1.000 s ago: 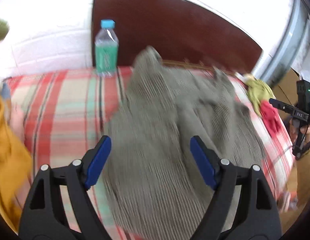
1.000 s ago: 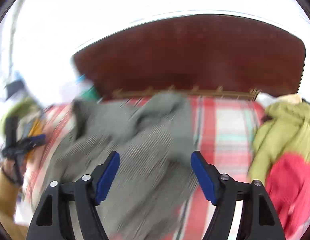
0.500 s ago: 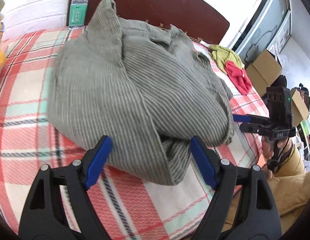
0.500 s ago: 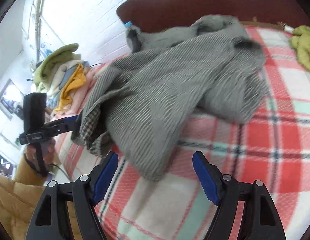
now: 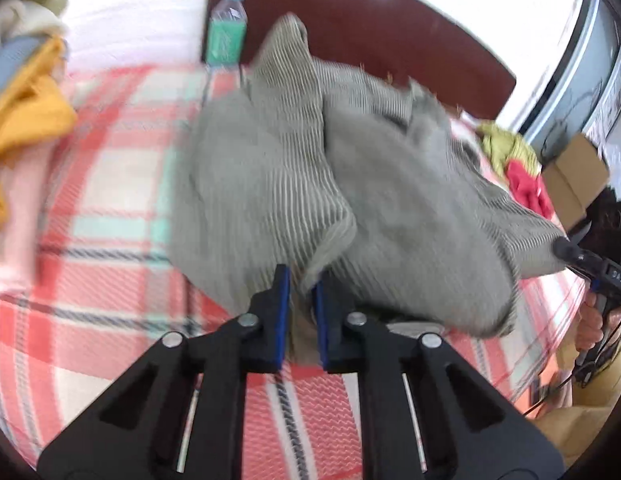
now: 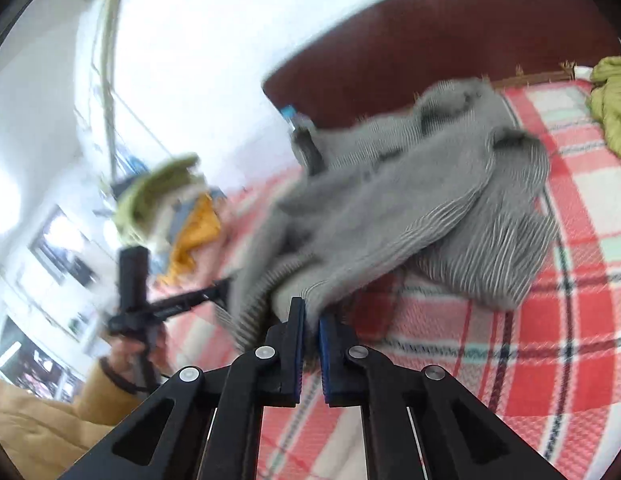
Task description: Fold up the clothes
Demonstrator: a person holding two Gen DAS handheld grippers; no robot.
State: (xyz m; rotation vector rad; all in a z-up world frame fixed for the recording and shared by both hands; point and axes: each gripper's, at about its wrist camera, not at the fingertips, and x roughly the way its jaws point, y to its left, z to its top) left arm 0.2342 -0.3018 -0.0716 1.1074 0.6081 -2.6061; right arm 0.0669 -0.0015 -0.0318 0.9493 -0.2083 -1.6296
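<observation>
A water bottle (image 5: pixel 225 28) with a blue cap stood against the dark red headboard (image 5: pixel 390 24). The plaid bedcover (image 5: pixel 110 184) lay across the bed. A cardboard box (image 5: pixel 574 178) sat beyond the bed's far edge.

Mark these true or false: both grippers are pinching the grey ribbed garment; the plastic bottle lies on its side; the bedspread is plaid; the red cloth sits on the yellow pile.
1. Both the left gripper and right gripper pinch the grey ribbed garment: true; the left is closing on it.
2. The clear plastic bottle with a blue cap lies on its side: false, it stands upright.
3. The red-and-white bedspread is plaid: true.
4. The red cloth sits on the yellow pile: false, it lies beside the olive-green garment, across the bed.
</observation>
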